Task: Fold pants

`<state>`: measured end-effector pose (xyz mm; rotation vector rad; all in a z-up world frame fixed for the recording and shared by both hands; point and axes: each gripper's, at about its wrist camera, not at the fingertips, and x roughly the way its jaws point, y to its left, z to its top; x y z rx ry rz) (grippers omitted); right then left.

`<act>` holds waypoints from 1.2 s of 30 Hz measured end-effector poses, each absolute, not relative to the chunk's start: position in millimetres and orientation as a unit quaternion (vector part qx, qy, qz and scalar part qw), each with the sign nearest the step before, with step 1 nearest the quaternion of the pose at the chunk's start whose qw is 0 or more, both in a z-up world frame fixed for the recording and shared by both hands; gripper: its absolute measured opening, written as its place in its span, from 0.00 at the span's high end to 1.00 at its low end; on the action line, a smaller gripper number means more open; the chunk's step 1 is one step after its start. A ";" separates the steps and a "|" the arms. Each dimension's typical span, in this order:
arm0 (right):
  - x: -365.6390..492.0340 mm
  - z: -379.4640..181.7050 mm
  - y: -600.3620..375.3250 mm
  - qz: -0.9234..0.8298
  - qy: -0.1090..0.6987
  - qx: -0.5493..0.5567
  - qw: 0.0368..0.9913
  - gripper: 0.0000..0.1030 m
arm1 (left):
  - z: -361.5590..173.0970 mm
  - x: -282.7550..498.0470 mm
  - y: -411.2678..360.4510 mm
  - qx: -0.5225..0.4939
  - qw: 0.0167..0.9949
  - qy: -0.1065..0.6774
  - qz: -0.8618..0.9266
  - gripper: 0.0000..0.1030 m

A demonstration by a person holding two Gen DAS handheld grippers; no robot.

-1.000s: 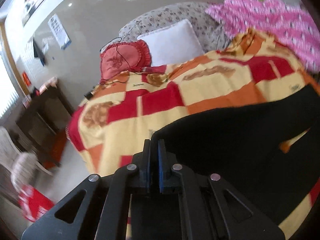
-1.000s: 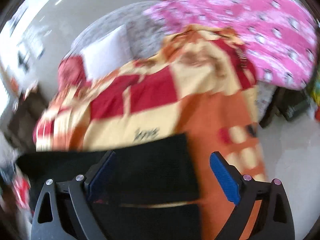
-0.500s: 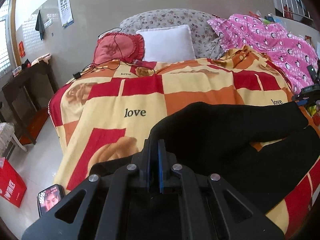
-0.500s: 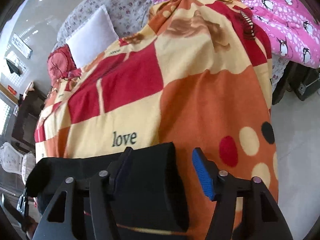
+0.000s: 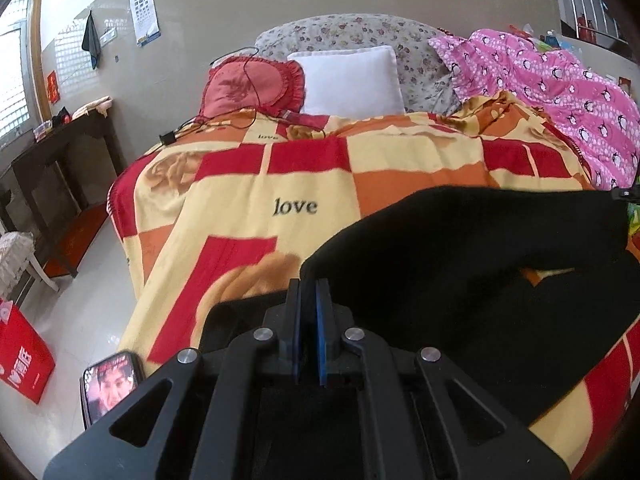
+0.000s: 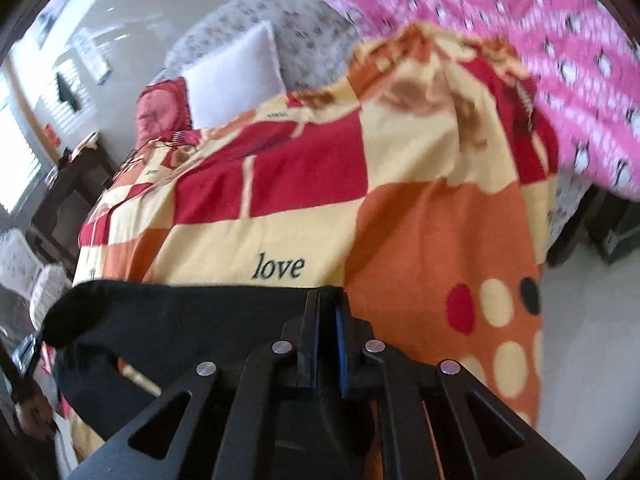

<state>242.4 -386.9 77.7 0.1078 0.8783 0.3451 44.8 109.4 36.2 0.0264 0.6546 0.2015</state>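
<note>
Black pants (image 5: 460,264) spread across the near end of a bed, on a patchwork blanket (image 5: 304,184) of red, orange and cream squares printed with "love". Left gripper (image 5: 309,292) pressed together on the cloth at one corner of the pants, blue pads barely showing, black fabric bunched right at the fingertips. Right gripper (image 6: 326,304) likewise clamped on the pants (image 6: 180,320) — jaws brought together on the corner nearest the bed's right side, a sliver of blue pad visible beside the pinched edge. Between the two grips, a rounded fold of black fabric raised a little over the lower layer, with a small gap of orange blanket showing through. Further up the bed: a white pillow (image 5: 348,80) against a flowered headboard (image 5: 344,30), a red frilled cushion (image 5: 252,86) just beside it with a dark cable (image 5: 224,120) trailing over it, and a pink penguin-print quilt (image 5: 560,92) heaped on the right. On the floor at the left, a red bag (image 5: 22,360) and a phone (image 5: 110,380) with a lit screen; a dark wooden side table (image 5: 60,160) along the wall.
</note>
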 end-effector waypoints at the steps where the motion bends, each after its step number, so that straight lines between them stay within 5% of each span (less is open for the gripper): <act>1: 230.7 81.3 -386.6 0.165 0.416 0.046 0.893 0.95 | 34.1 41.0 111.9 0.012 0.942 0.322 0.100 0.96; 13: 88.6 67.5 -376.7 0.189 0.345 -0.070 0.917 0.94 | 5.9 3.6 143.7 -0.019 0.933 0.341 0.114 0.95; 16: 67.1 53.5 -379.8 0.164 0.343 -0.086 0.921 0.84 | 3.6 -2.4 150.6 -0.036 0.929 0.347 0.121 0.88; 18: 56.8 50.3 -382.5 0.150 0.341 -0.089 0.924 0.67 | 5.1 -9.0 157.8 -0.062 0.925 0.353 0.125 0.76; 26: 28.9 67.2 -400.3 0.093 0.288 -0.023 0.953 0.43 | 19.1 -57.5 212.3 -0.359 0.876 0.319 0.046 0.47; 36: 24.2 75.5 -370.0 0.114 0.267 -0.011 0.957 0.43 | -5.9 -0.5 219.7 -0.613 0.716 0.329 -0.055 0.31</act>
